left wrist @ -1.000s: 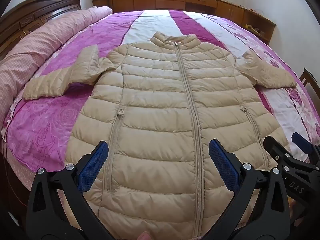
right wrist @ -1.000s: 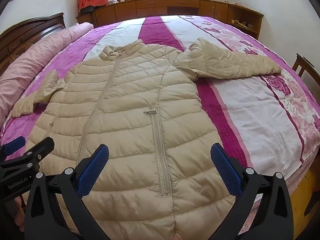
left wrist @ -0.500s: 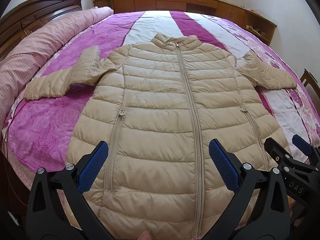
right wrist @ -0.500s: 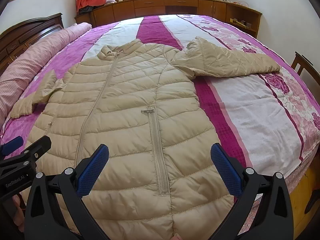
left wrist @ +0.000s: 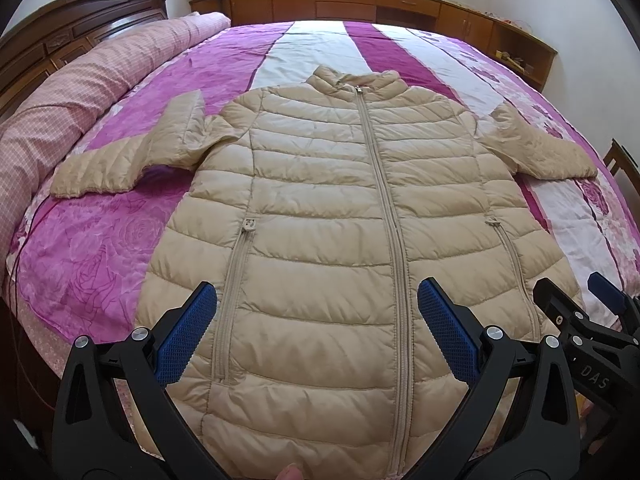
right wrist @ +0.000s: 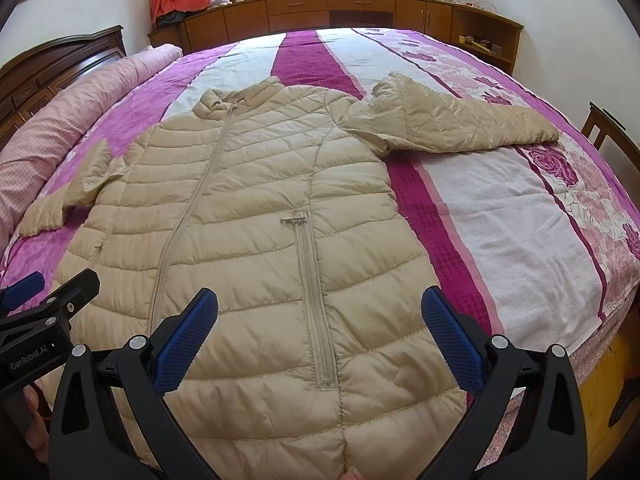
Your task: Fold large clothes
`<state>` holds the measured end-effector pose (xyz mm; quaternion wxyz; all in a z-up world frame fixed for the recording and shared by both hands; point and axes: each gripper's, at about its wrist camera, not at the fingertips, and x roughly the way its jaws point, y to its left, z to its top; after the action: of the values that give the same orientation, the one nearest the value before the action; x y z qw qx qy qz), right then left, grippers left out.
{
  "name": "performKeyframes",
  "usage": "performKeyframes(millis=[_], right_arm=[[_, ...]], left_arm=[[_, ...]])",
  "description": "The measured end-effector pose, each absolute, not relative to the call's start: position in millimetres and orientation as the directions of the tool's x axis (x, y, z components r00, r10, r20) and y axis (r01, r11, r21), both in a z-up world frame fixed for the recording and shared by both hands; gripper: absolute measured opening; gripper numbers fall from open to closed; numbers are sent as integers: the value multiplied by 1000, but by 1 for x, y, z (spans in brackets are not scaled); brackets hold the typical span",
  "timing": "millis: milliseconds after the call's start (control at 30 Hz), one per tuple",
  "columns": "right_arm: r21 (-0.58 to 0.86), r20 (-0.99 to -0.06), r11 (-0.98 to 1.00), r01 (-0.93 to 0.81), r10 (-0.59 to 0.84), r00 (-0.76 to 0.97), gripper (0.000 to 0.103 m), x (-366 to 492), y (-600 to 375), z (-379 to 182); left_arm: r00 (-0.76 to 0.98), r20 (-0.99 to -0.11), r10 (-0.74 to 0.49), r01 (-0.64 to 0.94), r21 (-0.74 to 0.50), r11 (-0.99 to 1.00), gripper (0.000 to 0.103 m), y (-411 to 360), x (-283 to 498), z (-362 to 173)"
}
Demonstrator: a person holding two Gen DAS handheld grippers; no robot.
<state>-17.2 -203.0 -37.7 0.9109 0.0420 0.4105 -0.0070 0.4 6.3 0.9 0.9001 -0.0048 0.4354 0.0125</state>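
A beige quilted puffer jacket lies flat and zipped on the bed, collar away from me, both sleeves spread out sideways. The same jacket fills the right wrist view, its right sleeve stretched over the white stripe. My left gripper hovers open above the jacket's lower front, with nothing between its blue pads. Over the hem on the pocket side, my right gripper is open too and holds nothing. Each gripper shows at the edge of the other's view.
The bed has a purple, white and floral cover. A rolled pink checked quilt lies along its left side by the dark headboard. Wooden cabinets line the far wall under a window. A wooden chair stands at the right.
Both grippers have drawn back and slightly up from the jacket, so it sits lower and smaller in view. The jacket has not moved and both grippers stay open.
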Motion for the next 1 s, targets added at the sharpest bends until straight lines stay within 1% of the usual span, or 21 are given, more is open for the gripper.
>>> performKeyframes(millis=[1000], right_arm=[[66, -749, 996, 57, 12, 663, 98, -17, -204, -37]], left_arm=[[620, -784, 21, -28, 4, 1000, 100, 5, 1, 1]])
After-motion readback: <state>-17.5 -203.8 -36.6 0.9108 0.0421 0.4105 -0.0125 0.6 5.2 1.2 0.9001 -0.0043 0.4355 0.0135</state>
